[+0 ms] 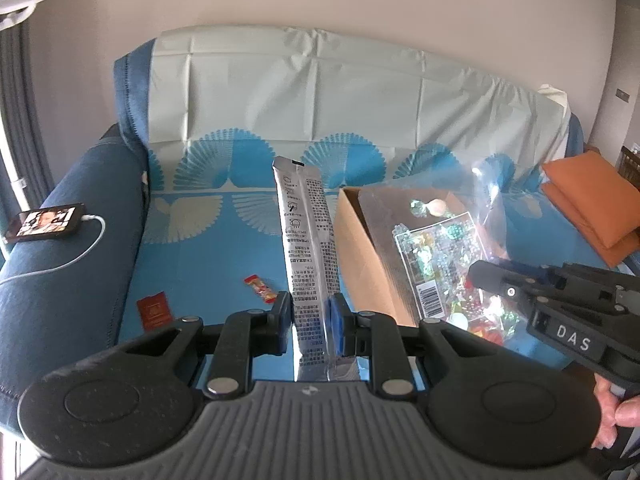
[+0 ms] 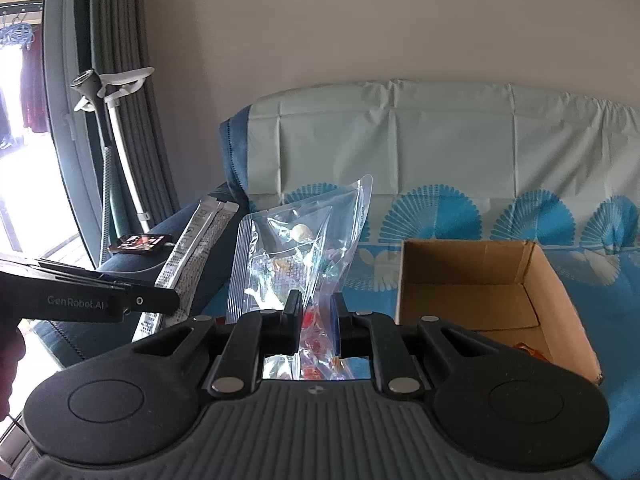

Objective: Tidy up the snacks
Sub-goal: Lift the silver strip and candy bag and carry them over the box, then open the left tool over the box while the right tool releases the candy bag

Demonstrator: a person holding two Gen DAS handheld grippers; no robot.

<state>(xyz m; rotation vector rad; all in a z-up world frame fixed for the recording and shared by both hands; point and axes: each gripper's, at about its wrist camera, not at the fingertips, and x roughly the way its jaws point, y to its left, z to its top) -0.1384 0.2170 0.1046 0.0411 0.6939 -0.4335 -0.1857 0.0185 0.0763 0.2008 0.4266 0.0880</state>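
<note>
While the left hand-held gripper (image 1: pixel 310 322) is clamped on a long silver snack stick (image 1: pixel 308 240) standing upright w/ its long side pointing up, the right hand-held gripper (image 2: pixel 316 322) is clamped on a clear candy bag (image 2: pixel 296 248). Cardboard box (image 2: pixel 480 280) sits just right of the right one, which looks nearer, so bag prob goes in first.
</note>
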